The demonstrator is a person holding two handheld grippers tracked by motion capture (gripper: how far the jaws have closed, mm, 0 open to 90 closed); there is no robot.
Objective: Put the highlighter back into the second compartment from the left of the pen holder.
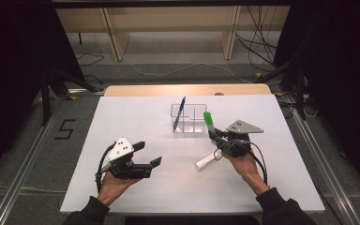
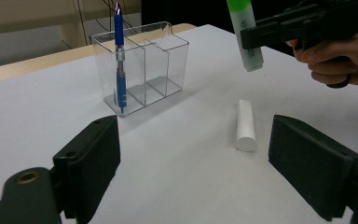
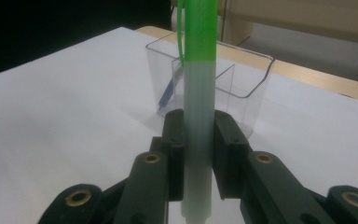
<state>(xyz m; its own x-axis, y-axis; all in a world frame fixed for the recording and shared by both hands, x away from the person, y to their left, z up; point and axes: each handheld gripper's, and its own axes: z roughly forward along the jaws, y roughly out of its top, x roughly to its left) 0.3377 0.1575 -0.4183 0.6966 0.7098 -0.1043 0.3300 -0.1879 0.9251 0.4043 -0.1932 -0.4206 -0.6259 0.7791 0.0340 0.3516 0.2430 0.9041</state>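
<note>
High view: right gripper (image 1: 214, 134) clamped on green-capped marker (image 1: 209, 123), held upright just beside clear organizer (image 1: 190, 118) (blue pen (image 1: 179, 113) inside); left gripper (image 1: 149, 153) spread wide, holding nothing.

Left gripper view: jaws parted, white cylinder (image 2: 245, 125) lying between them on table (image 2: 51, 116).

Right gripper view: jaws pinching marker's pale barrel (image 3: 198, 135).

I see a white table (image 1: 136, 117). A clear organiser (image 1: 189, 118) stands near its far edge, and a white tube (image 1: 206, 161) lies toward its right edge.
</note>
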